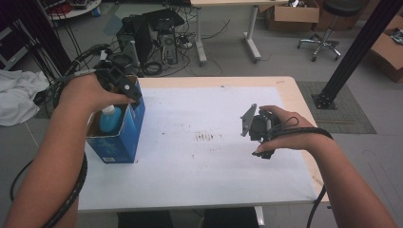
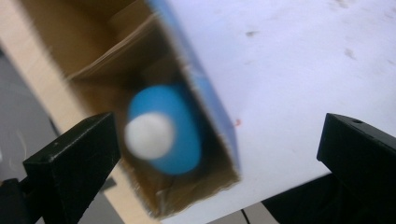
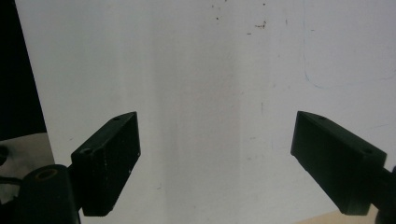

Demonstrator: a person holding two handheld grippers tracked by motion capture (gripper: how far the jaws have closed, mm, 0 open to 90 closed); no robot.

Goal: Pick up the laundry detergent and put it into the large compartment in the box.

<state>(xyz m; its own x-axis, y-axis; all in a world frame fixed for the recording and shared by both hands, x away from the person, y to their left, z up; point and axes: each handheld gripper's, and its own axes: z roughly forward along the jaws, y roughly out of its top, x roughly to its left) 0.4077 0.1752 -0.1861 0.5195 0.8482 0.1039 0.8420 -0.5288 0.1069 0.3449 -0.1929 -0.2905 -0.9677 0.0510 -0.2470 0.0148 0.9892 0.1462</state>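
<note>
Left gripper view: my left gripper (image 2: 219,154) is spread above the blue bottle (image 2: 170,133) in the box (image 2: 116,51), left of frame; my right gripper (image 3: 217,163) is spread over the white sheet (image 3: 210,70).

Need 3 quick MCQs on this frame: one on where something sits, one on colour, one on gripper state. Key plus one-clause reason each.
1. Where is the bottle?
A. inside the open blue box
B. lying on the white mat
C. held in the right gripper

2. What colour is the bottle's cap?
A. red
B. white
C. black

3. How does the left gripper stand?
A. shut on the bottle
B. shut on the box wall
C. open above the box

Key: 1 A, the bottle stands between the box's cardboard walls; 2 B, a white cap tops the blue body; 3 C, its jaws stand wide apart, touching nothing.
</note>
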